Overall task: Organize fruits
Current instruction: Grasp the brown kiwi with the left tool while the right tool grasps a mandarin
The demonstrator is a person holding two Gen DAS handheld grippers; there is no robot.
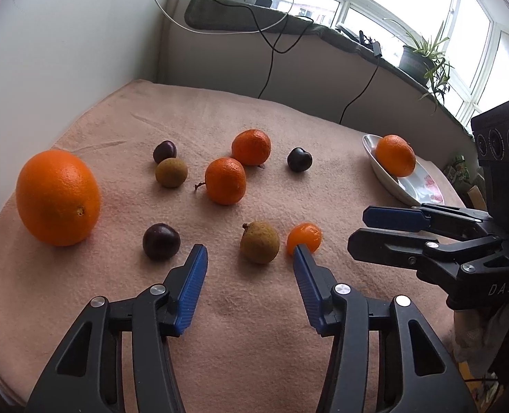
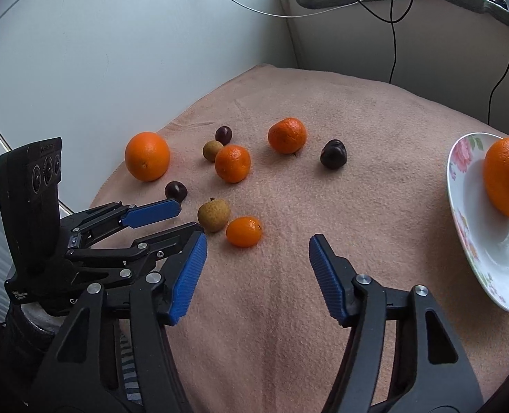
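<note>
fingers wide both grippers, empty | small orange fruit [image 2: 244, 231] centre frame: light, soft-skinned, rolls; pinch across middle

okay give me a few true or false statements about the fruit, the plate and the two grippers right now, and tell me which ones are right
1. The plate holds one tangerine. True.
2. The left gripper is shut on a cherry. False: its jaws stand open and hold nothing.
3. The big orange lies on the cloth, not on the plate. True.
4. The right gripper grips the kumquat. False: it is open, and the kumquat lies free on the cloth.
5. All three cherries are on the plate. False: they lie on the cloth.
</note>
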